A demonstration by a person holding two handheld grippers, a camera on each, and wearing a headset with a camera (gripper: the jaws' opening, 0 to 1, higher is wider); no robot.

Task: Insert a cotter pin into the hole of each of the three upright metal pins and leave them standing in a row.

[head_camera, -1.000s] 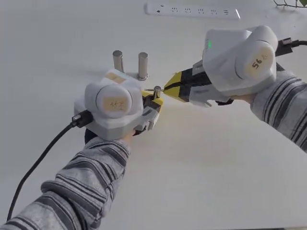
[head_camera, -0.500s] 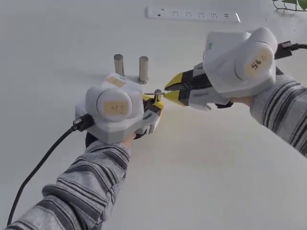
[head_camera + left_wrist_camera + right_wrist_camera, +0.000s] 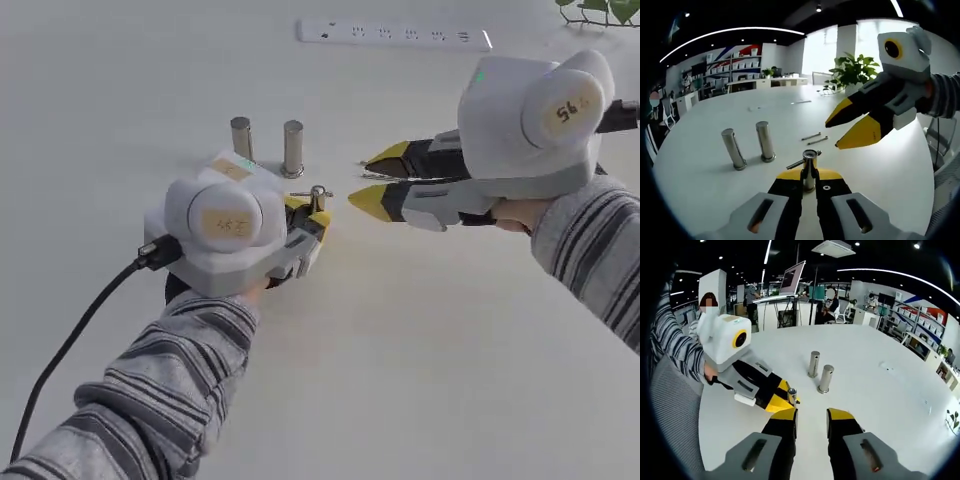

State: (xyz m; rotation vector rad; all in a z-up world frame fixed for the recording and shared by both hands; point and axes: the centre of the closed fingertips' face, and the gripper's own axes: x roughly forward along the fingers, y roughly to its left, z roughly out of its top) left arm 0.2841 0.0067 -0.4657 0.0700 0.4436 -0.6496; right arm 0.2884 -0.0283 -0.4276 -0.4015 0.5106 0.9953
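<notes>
Your left gripper [image 3: 809, 179] clamps the cottered metal pin [image 3: 810, 164] upright. Your right gripper [image 3: 362, 180], jaws apart and empty, is nearer the spare cotter pins [image 3: 811, 136] lying flat beyond.

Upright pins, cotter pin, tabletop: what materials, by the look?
Upright pins: metal, likely steel, with a brushed grey finish and bright streaks of reflection down the sides. Cotter pin through the gripped pin: thin silvery wire, probably steel too. Tabletop: smooth white with low sheen, laminate or painted board; can't tell which.
</notes>
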